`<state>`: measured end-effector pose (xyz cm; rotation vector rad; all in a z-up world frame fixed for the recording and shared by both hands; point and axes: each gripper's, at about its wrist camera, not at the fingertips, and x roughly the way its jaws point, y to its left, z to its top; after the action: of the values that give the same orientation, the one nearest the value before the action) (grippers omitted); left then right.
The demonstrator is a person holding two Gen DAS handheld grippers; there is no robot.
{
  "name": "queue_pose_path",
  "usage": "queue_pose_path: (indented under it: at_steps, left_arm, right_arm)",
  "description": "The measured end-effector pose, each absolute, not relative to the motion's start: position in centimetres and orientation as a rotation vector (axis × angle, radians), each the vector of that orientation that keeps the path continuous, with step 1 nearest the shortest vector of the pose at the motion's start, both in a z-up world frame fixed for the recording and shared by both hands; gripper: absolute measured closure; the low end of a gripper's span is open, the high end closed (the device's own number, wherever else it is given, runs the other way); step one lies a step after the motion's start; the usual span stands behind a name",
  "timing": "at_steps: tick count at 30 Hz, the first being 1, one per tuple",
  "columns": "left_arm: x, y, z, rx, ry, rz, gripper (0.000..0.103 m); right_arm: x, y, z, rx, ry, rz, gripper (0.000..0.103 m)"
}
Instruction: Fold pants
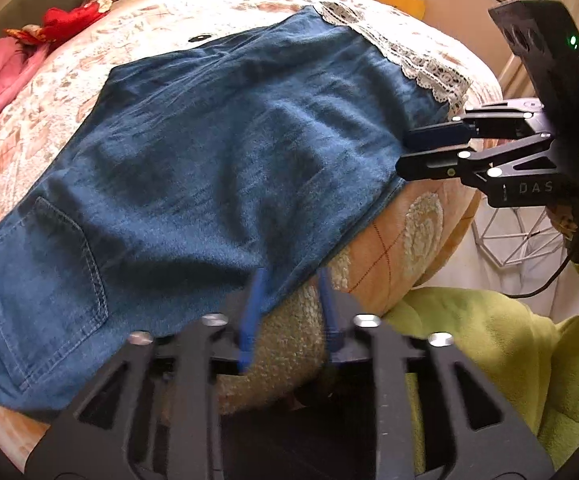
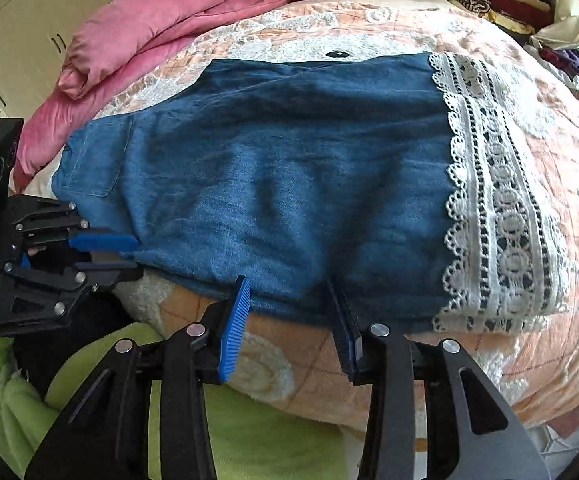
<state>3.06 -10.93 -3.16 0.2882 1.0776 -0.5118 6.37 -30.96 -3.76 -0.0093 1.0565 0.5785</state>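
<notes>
Denim pants: soft, floppy, prob. light. Grab near hem edge w/ both tongs, left & right, both released.

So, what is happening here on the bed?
A person is folding blue denim pants with a lace hem spread on the bed cover. Both tools sit at the near edge of the fabric: the left tool nearer the pocket, the right tool nearer the lace. Both are open; nothing is lifted yet.
</notes>
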Motion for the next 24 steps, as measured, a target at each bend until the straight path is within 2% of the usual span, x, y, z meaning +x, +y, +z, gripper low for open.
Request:
queue_pose_path:
  at_steps: [4, 11, 15, 19, 24]
  left_arm:
    - [2.6, -9.9, -2.0, 0.245, 1.055, -0.494, 0.068]
    - [3.6, -7.1, 0.1, 0.166, 1.005, -0.393, 0.047]
    - [5.2, -5.1, -1.2, 0.14, 1.049, -0.275, 0.037]
    - [6.6, -2.5, -3.0, 0.095, 1.111, -0.176, 0.036]
    - [6.5, -0.9, -1.8, 0.008, 1.073, -0.176, 0.033]
  right_arm:
    - [6.1, -31.5, -2.7, 0.031, 1.051, 0.578, 0.065]
    - [7.0, -32.3, -0.9, 0.027, 0.98, 0.543, 0.065]
    - [7.8, -33.4, -2.4, 0.009, 1.045, 0.483, 0.065]
    - [7.4, -35.2, -3.4, 0.071, 1.069, 0.491, 0.067]
    - [6.8, -35.9, -3.0, 0.071, 1.059, 0.499, 0.065]
